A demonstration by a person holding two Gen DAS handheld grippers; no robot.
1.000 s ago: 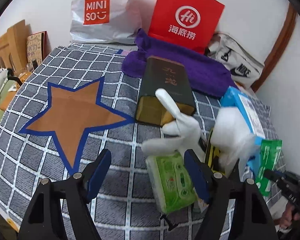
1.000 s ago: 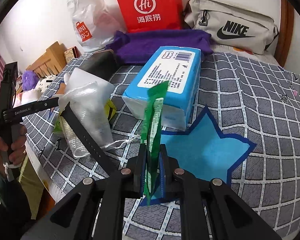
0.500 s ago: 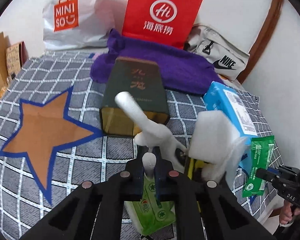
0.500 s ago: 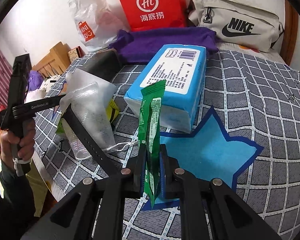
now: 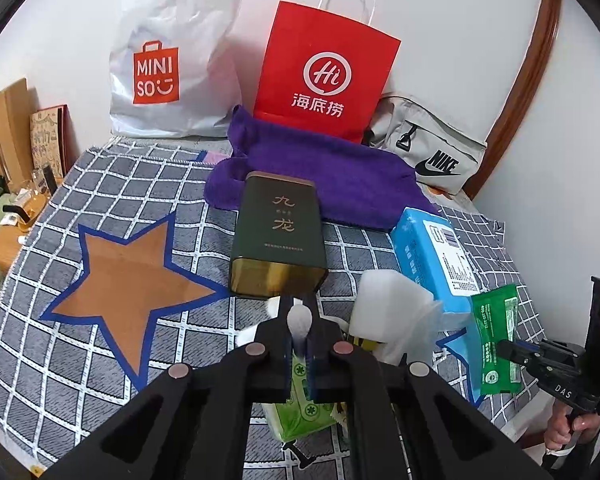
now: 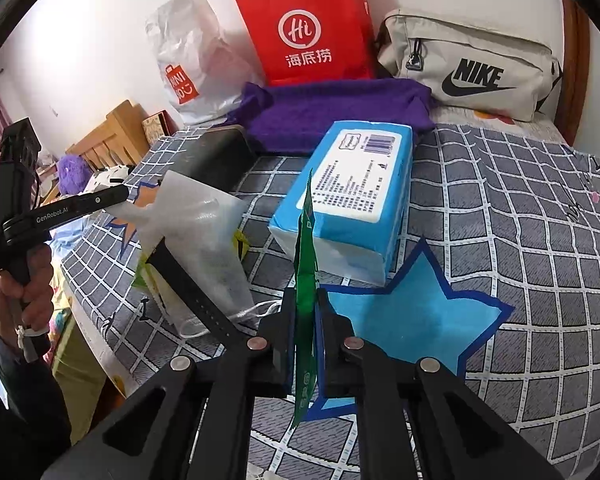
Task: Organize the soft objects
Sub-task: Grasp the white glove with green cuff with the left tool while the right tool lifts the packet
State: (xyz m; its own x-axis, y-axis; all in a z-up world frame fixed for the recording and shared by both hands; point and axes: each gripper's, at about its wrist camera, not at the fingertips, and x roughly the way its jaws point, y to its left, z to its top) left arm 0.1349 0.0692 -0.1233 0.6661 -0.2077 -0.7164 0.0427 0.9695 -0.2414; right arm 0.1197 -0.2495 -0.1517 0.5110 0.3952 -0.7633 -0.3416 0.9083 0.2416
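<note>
Your left gripper [image 5: 299, 322] is pinched tight on a white soft toy [image 5: 299, 317], whose rounded end sticks up between the pads at the lower middle of the left wrist view; the rest of it is mostly hidden behind the fingers. Just below it lies a green tissue pack [image 5: 300, 412] on the checked cloth [image 5: 112, 196]. A dark tin [image 5: 278, 232] lies at the centre, just above the gripper, with an orange star [image 5: 128, 288] to its left and a purple towel [image 5: 332, 184] behind it.

Your right gripper [image 6: 305, 312] is clamped on a green sachet [image 6: 306, 276], held edge-on and upright at the lower middle of its view, and its jaws are closing a touch further on it. Behind the sachet lies a blue tissue pack [image 6: 356, 188], its near end over a point of the blue star [image 6: 412, 320]. A clear drawstring pouch [image 6: 208, 240] sits to the left, with a black strap [image 6: 192, 292] across it.
</note>
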